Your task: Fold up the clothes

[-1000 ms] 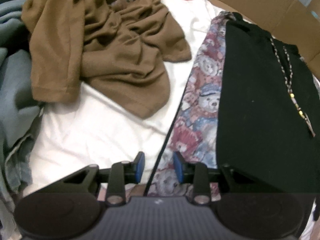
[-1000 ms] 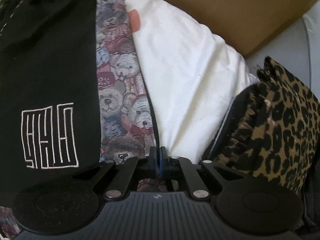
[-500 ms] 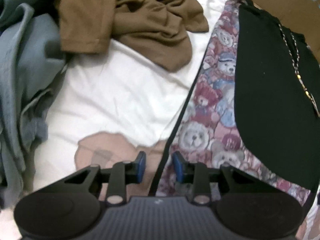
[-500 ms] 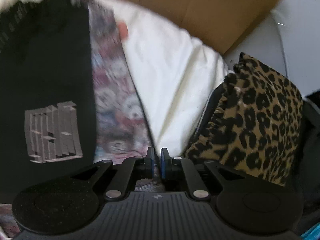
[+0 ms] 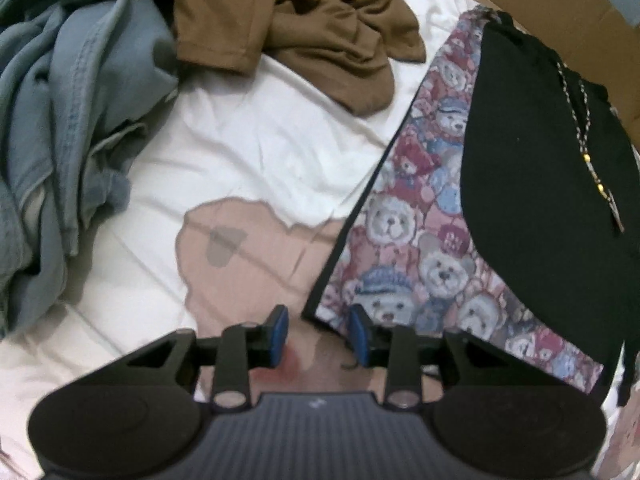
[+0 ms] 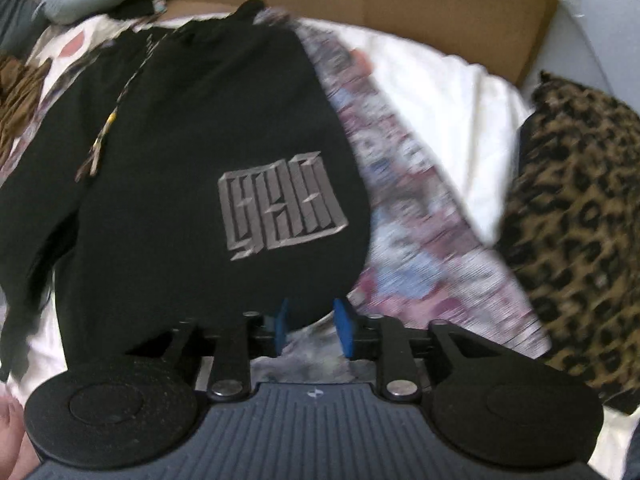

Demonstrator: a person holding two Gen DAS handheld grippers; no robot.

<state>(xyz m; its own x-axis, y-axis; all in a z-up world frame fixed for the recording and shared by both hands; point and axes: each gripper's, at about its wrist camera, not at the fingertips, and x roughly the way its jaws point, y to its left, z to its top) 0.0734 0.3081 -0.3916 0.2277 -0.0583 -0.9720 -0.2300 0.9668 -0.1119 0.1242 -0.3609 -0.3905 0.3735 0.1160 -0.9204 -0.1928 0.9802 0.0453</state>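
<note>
While both pairs of jaws are opening with nothing pinched, the left gripper (image 5: pixel 319 334) and right gripper (image 6: pixel 310 327) hover over the folded black logo garment (image 6: pixel 192 168) on the teddy-bear-print cloth (image 5: pixel 412 240).

left claw (image 5: pixel 319 336) opening over bear-print cloth (image 5: pixel 416 240) corner, black garment (image 5: pixel 540 184) atop

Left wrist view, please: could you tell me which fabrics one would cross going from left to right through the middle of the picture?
Grey-blue garment → white sheet → teddy-bear print fabric → black garment.
</note>
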